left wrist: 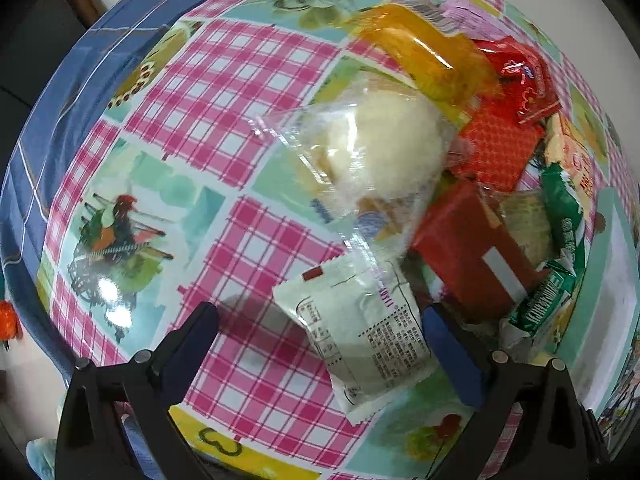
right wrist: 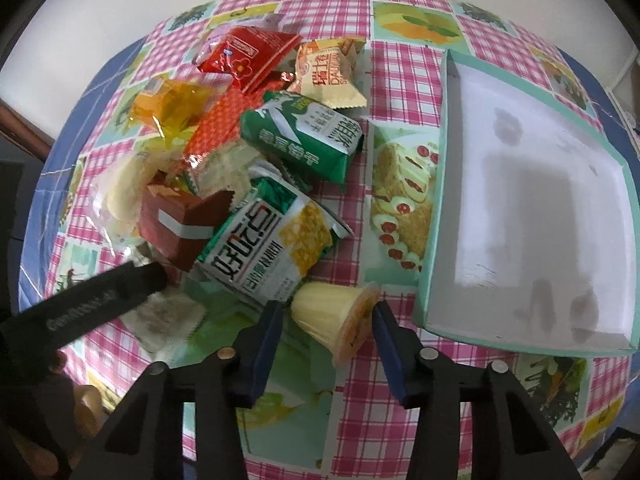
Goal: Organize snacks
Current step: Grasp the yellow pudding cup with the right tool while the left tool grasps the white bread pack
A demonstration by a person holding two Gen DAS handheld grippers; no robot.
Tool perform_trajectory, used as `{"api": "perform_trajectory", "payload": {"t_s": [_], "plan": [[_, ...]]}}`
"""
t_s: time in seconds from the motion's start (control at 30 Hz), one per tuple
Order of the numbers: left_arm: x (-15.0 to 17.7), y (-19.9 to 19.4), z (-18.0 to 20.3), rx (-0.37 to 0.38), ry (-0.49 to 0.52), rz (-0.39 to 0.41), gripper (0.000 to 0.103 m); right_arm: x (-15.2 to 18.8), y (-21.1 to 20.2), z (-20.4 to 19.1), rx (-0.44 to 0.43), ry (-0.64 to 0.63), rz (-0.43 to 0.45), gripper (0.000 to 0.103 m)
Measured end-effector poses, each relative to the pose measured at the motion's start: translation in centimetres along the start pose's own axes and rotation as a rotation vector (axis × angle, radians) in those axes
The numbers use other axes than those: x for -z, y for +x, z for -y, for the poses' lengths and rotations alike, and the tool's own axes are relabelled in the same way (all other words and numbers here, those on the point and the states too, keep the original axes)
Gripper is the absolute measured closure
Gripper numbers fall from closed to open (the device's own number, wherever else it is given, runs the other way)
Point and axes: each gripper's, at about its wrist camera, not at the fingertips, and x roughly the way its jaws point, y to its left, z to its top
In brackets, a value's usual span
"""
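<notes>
A pile of wrapped snacks lies on a checked tablecloth. In the left wrist view my left gripper is open, its fingers on either side of a white snack packet on the cloth. Beyond it lie a clear-wrapped pale bun, an orange jelly pack and a red box. In the right wrist view my right gripper is open around a yellow pudding cup lying on its side, with gaps on both sides. The left gripper's finger shows at left.
An empty teal box with a white inside stands on the right of the table. Green packets and a red packet sit in the pile. The table's blue edge runs along the left.
</notes>
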Motion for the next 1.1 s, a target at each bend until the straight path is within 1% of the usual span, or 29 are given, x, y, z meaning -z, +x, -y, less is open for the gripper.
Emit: {"api": "perform_trajectory", "payload": {"t_s": [0.07, 0.13, 0.2, 0.27, 0.37, 0.47, 0.5, 0.6, 0.67, 0.73, 0.87, 0.9, 0.93, 1.1], "plan": [[0.0, 1.2, 0.7, -0.019, 0.012, -0.009, 0.001, 0.1, 0.2, 0.3, -0.004, 0.006, -0.005, 0.056], [0.1, 2.0, 1.5, -0.019, 0.031, -0.015, 0.002, 0.0, 0.3, 0.4, -0.002, 0.003, 0.0, 0.056], [0.1, 2.1, 2.5, -0.017, 0.052, -0.018, 0.007, -0.1, 0.4, 0.3, 0.002, -0.004, 0.003, 0.056], [0.0, 3.0, 3.8, -0.023, 0.081, -0.011, 0.012, -0.3, 0.5, 0.1, 0.007, -0.011, 0.003, 0.056], [-0.1, 4.2, 5.7, -0.042, 0.11, -0.013, 0.014, -0.7, 0.9, -0.2, 0.013, -0.021, 0.0, 0.056], [-0.2, 5.8, 7.7, -0.049, 0.116, -0.011, 0.015, -0.8, 1.2, -0.5, 0.025, -0.035, 0.001, 0.056], [0.4, 5.1, 7.7, -0.048, 0.116, -0.013, 0.016, -0.8, 1.4, -0.6, 0.031, -0.042, -0.002, 0.056], [-0.1, 5.4, 8.7, -0.044, 0.117, -0.006, 0.027, -1.0, 1.7, -0.6, 0.032, -0.05, 0.0, 0.057], [-0.3, 5.8, 9.7, -0.039, 0.128, 0.002, 0.04, -0.9, 1.8, -0.6, 0.029, -0.049, -0.001, 0.057], [-0.5, 6.2, 10.4, -0.034, 0.133, 0.004, 0.045, -0.8, 1.7, -0.6, 0.028, -0.05, -0.002, 0.057], [-1.1, 7.6, 11.8, -0.011, 0.121, 0.003, 0.048, -0.7, 1.5, -0.4, 0.022, -0.042, 0.0, 0.059], [-1.1, 7.8, 10.9, -0.002, 0.117, 0.002, 0.048, -0.8, 1.4, -0.4, 0.018, -0.041, 0.004, 0.059], [-1.2, 7.9, 10.9, 0.008, 0.113, 0.001, 0.048, -0.8, 1.3, -0.3, 0.014, -0.041, 0.007, 0.06], [-2.0, 9.3, 12.4, 0.04, 0.098, 0.001, 0.049, -0.7, 0.6, -0.4, -0.007, -0.042, 0.007, 0.061]]}}
